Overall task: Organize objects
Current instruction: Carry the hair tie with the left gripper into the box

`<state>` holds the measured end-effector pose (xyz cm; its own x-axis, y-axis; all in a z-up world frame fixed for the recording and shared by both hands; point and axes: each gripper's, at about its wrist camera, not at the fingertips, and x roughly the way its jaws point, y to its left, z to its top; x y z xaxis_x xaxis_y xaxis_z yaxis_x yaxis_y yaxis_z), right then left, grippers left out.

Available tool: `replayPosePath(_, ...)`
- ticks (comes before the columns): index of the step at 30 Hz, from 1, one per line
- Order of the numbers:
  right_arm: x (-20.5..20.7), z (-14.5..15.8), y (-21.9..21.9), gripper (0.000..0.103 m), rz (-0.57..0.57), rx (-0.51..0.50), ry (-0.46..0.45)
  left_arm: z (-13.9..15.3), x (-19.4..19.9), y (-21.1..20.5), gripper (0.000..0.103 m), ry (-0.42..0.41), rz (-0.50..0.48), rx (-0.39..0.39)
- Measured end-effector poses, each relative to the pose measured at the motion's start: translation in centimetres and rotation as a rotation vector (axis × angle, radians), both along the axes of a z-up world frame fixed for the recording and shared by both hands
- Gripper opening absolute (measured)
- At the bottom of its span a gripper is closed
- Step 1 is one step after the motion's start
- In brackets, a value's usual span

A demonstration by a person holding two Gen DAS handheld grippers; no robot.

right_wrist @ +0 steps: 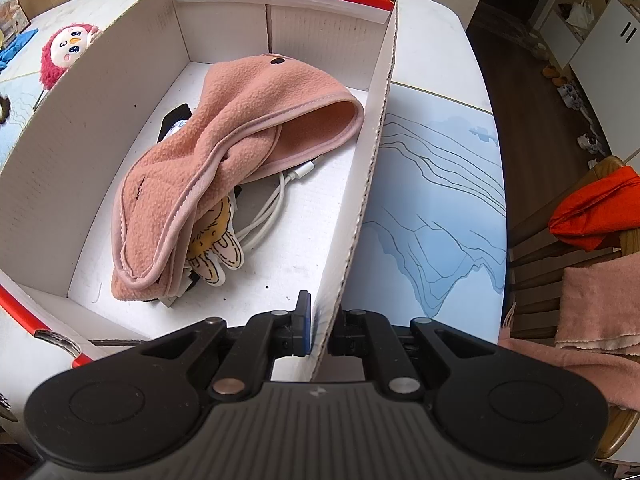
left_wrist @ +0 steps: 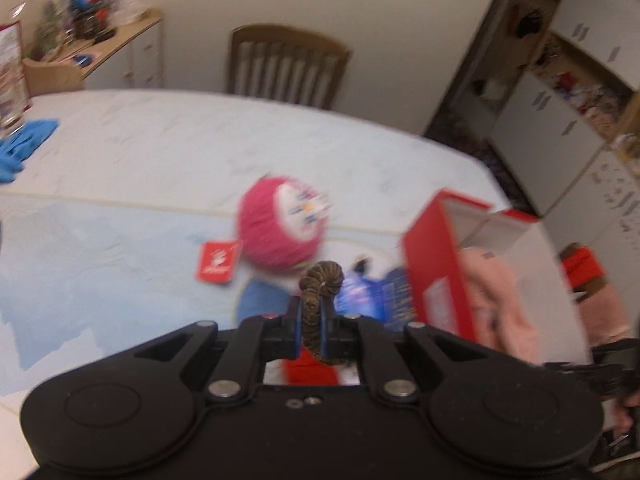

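My left claw point(left_wrist: 311, 326) is pinched on a brown scrunchie point(left_wrist: 320, 292), held above the worktop point(left_wrist: 140, 152) with the red box point(left_wrist: 432, 272) just to its right, so the drop lies rightward over the box's near wall. My right claw point(right_wrist: 319, 334) is clamped on the box's right wall point(right_wrist: 360, 208), one finger inside and one outside, steadying it; the box already holds a pink fleece point(right_wrist: 224, 160), a white cable point(right_wrist: 272, 208) and a small doll point(right_wrist: 218, 248). A pink plush point(left_wrist: 280, 228) lies on the worktop ahead of the left claw, which I judge the nearer arm for it.
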<state>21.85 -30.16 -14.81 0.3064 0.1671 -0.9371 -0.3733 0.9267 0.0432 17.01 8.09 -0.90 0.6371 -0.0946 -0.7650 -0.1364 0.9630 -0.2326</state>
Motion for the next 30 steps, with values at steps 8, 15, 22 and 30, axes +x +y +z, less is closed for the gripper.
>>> replayPosePath(8, 0.0, 0.1, 0.0, 0.007, 0.002, -0.003, -0.005, 4.4, 0.6, -5.9, 0.006, -0.113, -0.181, -0.026)
replayPosePath(15, 0.0, 0.1, 0.1, 0.007, 0.009, -0.005, -0.009, 4.1, 2.2, -11.1, 0.006, -0.100, -0.322, -0.031)
replayPosePath(22, -0.1, 0.0, 0.1, 0.007, 0.010, -0.005, -0.013, 2.3, 3.4, -16.1, 0.006, -0.065, -0.446, -0.042)
replayPosePath(30, -0.1, 0.0, 0.1, 0.007, 0.011, -0.004, -0.014, -1.0, 4.6, -20.8, 0.006, 0.034, -0.572, -0.042)
